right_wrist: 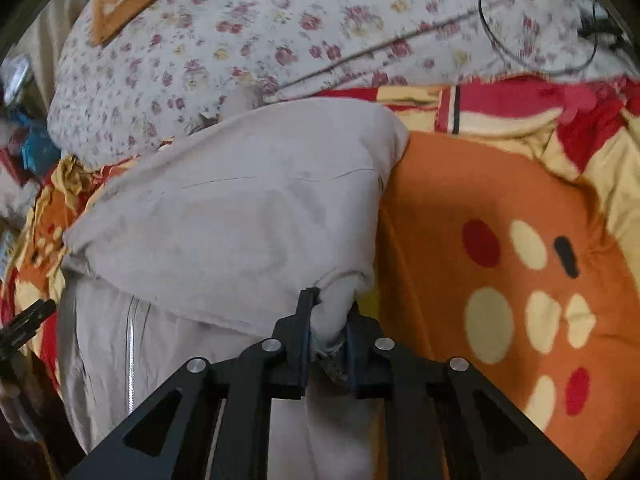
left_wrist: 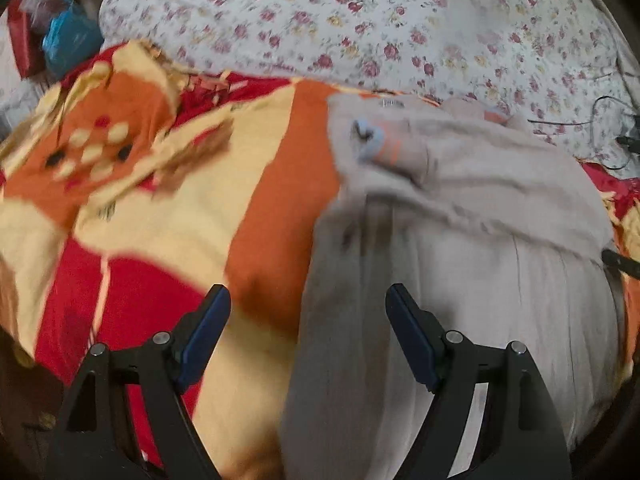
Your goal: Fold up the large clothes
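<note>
A large beige garment (left_wrist: 460, 240) with a zip lies on a red, orange and cream blanket (left_wrist: 160, 208). My left gripper (left_wrist: 308, 308) is open and empty above the garment's left edge. In the right wrist view the garment (right_wrist: 240, 216) has a part folded over itself. My right gripper (right_wrist: 328, 312) is shut on a bunched corner of the garment at its right edge. The left gripper's tip (right_wrist: 28, 320) shows at the far left of the right wrist view.
A floral bedsheet (left_wrist: 360, 20) covers the bed beyond the blanket (right_wrist: 520, 240). A black cable (right_wrist: 540, 40) loops on the sheet at the far right. Blue and red items (left_wrist: 60, 36) lie off the bed's far left corner.
</note>
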Demonstrator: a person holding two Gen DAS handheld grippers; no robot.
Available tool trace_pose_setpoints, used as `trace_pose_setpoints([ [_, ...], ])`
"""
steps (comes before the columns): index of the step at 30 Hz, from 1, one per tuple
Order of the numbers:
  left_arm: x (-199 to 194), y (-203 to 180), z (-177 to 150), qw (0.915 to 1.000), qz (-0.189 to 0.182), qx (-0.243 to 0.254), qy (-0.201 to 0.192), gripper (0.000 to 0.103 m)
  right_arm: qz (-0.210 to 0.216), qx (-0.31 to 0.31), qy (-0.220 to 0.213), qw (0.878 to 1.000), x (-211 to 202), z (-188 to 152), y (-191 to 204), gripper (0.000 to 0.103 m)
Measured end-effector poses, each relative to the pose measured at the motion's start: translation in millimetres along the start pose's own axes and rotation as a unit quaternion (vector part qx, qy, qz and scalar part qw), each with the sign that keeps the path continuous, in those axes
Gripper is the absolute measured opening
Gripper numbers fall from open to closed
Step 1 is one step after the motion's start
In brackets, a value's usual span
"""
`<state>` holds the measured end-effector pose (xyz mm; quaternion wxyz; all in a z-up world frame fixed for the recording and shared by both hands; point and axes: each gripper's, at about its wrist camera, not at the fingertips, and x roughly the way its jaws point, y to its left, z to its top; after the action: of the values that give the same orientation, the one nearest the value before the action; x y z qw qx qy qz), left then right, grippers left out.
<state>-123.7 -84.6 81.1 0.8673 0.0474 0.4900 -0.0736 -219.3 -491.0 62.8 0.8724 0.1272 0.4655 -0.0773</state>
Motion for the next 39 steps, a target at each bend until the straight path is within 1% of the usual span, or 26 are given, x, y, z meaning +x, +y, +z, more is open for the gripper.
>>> trace_pose_setpoints([
  [2, -0.5, 7.2, -13.7, 0.9999, -0.003, -0.004, 0.013, 0.080, -0.001, -0.003, 0.003, 1.000, -1.5, 0.0, 0.8, 0.015],
  [3, -0.2, 9.8, -21.0, 0.9998, 0.003, -0.005, 0.021, 0.080, 0.001, 0.004, 0.003, 1.000, -7.3, 0.2, -0.6, 0.023],
  [4, -1.0, 11.6, -25.5, 0.9997, 0.006, -0.004, 0.023, 0.080, 0.012, 0.017, -0.001, 1.000, -20.6, -0.4, -2.6, 0.024],
  [5, -3.6, 14.3, -32.5, 0.9997, 0.005, -0.005, 0.024, 0.080, 0.023, 0.021, -0.004, 1.000, -28.2, -0.6, -3.6, 0.028],
  [6, -5.9, 15.3, -36.4, 0.9997, 0.002, -0.006, 0.024, 0.080, 0.040, 0.022, -0.004, 0.999, -38.9, -4.2, -3.9, 0.041],
  [8, -12.8, 17.2, -45.4, 0.9995, -0.013, -0.006, 0.027, 0.080, 0.062, 0.009, 0.006, 0.998, -59.1, -18.5, -1.7, 0.059],
  [10, -17.8, 19.5, -52.2, 0.9992, -0.026, -0.009, 0.029, 0.080, 0.072, -0.017, 0.030, 0.997, -71.8, -40.7, 1.9, 0.059],
  [12, -20.8, 21.6, -57.7, 0.9987, -0.038, -0.016, 0.031, 0.080, 0.070, -0.034, 0.044, 0.996, -77.9, -62.2, 2.2, 0.060],
  [14, -20.5, 22.9, -67.1, 0.9974, -0.051, -0.027, 0.042, 0.080, 0.067, -0.035, 0.049, 0.996, -79.4, -83.4, -1.1, 0.060],
  [16, -18.7, 21.2, -73.5, 0.9967, -0.057, -0.028, 0.051, 0.080, 0.081, -0.026, 0.057, 0.995, -73.4, -101.9, -3.5, 0.061],
  [17, -18.4, 17.8, -78.4, 0.9967, -0.057, -0.023, 0.054, 0.080, 0.085, -0.024, 0.058, 0.994, -68.9, -110.0, -2.5, 0.059],
  [18, -18.8, 15.6, -80.9, 0.9970, -0.053, -0.018, 0.054, 0.080, 0.086, -0.027, 0.055, 0.994, -66.8, -113.3, -1.4, 0.051],
  [19, -19.6, 13.7, -82.7, 0.9974, -0.048, -0.012, 0.053, 0.080, 0.080, -0.039, 0.045, 0.995, -64.5, -118.2, 2.7, 0.040],
  [20, -21.6, 10.4, -84.5, 0.9980, -0.040, -0.004, 0.049, 0.080, 0.057, -0.047, 0.034, 0.997, -64.1, -120.8, 4.2, 0.013],
  [21, -24.0, 9.4, -86.7, 0.9982, -0.037, 0.000, 0.047, 0.080, 0.044, -0.044, 0.030, 0.998, -66.1, -120.0, 2.1, 0.002],
  [23, -29.1, 8.2, -90.7, 0.9983, -0.036, 0.004, 0.045, 0.080, 0.059, -0.019, 0.021, 0.998, -77.2, -118.7, -12.0, 0.001],
  [25, -33.9, 8.7, -98.3, 0.9980, -0.043, 0.007, 0.047, 0.080, 0.035, -0.006, 0.005, 0.999, -90.9, -118.2, -26.9, 0.000],
  [26, -34.7, 8.8, -102.5, 0.9977, -0.043, 0.009, 0.051, 0.080, 0.040, 0.001, 0.003, 0.999, -94.6, -119.0, -32.3, 0.000],
  [28, -34.5, 8.2, -111.8, 0.9970, -0.042, 0.015, 0.063, 0.080, 0.082, 0.002, 0.017, 0.996, -103.3, -125.5, -34.5, 0.000],
  [29, -34.7, 8.4, -118.0, 0.9964, -0.045, 0.015, 0.070, 0.080, 0.111, -0.013, 0.031, 0.993, -108.9, -130.7, -29.1, 0.007],
  [30, -34.6, 9.2, -122.2, 0.9960, -0.048, 0.013, 0.074, 0.080, 0.125, -0.026, 0.045, 0.991, -110.8, -134.0, -25.2, 0.015],
  [31, -34.7, 10.6, -128.3, 0.9952, -0.054, 0.010, 0.081, 0.080, 0.140, -0.046, 0.067, 0.987, -112.3, -140.9, -18.2, 0.026],
  [32, -34.3, 11.2, -133.6, 0.9944, -0.059, 0.008, 0.087, 0.080, 0.143, -0.061, 0.087, 0.984, -111.9, -149.1, -12.6, 0.054],
  [33, -34.0, 11.7, -138.1, 0.9937, -0.062, 0.008, 0.093, 0.080, 0.143, -0.067, 0.097, 0.983, -111.1, -153.9, -9.6, 0.066],
  [35, -32.8, 11.9, -150.0, 0.9919, -0.068, 0.012, 0.106, 0.080, 0.154, -0.076, 0.125, 0.977, -102.4, -165.0, -5.0, 0.066],
  [39, -24.7, 7.9, -172.3, 0.9870, -0.076, 0.023, 0.140, 0.080, 0.161, -0.080, 0.184, 0.966, -81.2, -183.3, 1.3, 0.066],
])
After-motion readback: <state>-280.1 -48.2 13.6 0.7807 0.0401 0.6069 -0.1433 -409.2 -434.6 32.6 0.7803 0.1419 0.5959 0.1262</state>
